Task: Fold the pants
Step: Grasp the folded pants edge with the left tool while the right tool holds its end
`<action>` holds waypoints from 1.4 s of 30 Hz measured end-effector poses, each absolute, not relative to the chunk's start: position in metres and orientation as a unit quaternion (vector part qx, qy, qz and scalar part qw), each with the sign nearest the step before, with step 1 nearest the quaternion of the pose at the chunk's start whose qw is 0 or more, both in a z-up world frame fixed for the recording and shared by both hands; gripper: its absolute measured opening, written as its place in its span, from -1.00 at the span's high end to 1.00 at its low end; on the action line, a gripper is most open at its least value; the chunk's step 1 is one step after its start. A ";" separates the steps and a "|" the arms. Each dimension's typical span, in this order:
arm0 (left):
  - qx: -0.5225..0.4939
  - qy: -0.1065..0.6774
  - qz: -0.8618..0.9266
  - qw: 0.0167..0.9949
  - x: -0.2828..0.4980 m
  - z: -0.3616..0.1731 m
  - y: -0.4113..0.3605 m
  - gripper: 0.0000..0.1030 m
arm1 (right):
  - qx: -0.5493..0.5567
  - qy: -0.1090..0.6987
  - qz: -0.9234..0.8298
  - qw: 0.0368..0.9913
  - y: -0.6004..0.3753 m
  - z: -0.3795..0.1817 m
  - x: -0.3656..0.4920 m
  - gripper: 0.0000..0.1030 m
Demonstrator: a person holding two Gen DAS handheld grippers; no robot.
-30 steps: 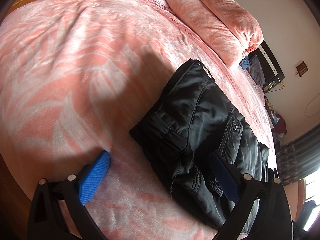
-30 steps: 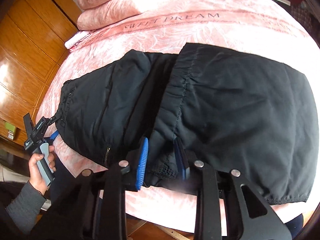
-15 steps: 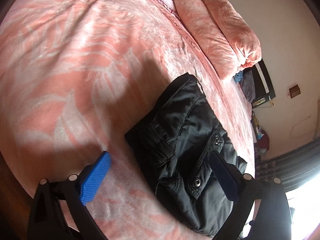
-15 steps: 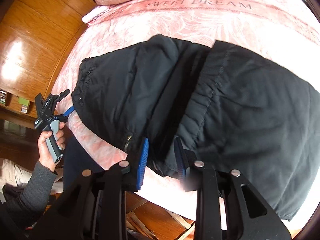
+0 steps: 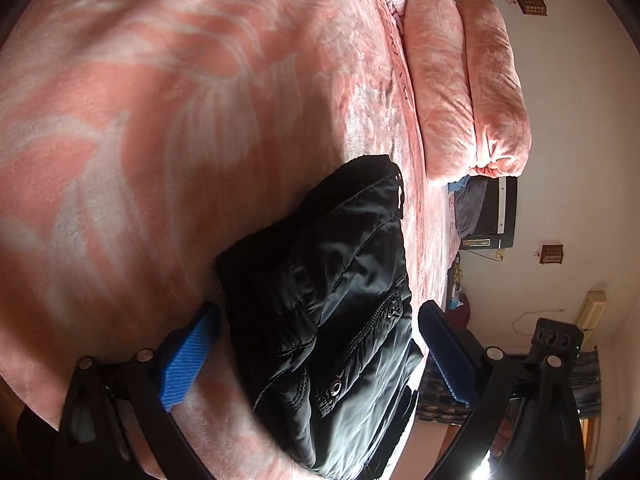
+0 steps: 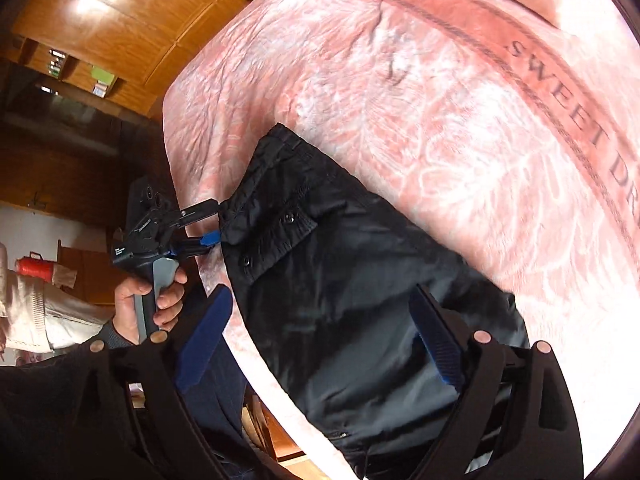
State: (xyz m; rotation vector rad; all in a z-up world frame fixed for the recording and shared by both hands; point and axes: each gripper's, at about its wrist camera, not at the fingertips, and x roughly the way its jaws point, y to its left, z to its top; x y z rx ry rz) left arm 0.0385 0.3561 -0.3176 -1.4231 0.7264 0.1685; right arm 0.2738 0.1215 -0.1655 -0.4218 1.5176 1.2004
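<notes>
Beside folded pink quilts (image 5: 472, 92), black pants (image 5: 332, 320) between wide-spread left gripper (image 5: 320, 356) (right gripper (image 6: 320, 336) likewise).

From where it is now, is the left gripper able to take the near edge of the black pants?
Probably yes. The left gripper is open, and the folded black pants lie between its blue pads on the pink bedspread. Nothing blocks the way.

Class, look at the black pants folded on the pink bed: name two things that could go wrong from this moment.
1. The pants lie at the edge of the bedspread and could slide off.
2. Both the left gripper and the right gripper are open around the slick, puffy fabric, so the fold may spring loose.
</notes>
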 end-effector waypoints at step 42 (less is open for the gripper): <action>-0.518 0.299 0.057 0.799 0.038 -0.209 0.305 0.35 | -0.366 0.554 0.575 0.477 0.240 -0.130 0.256 0.34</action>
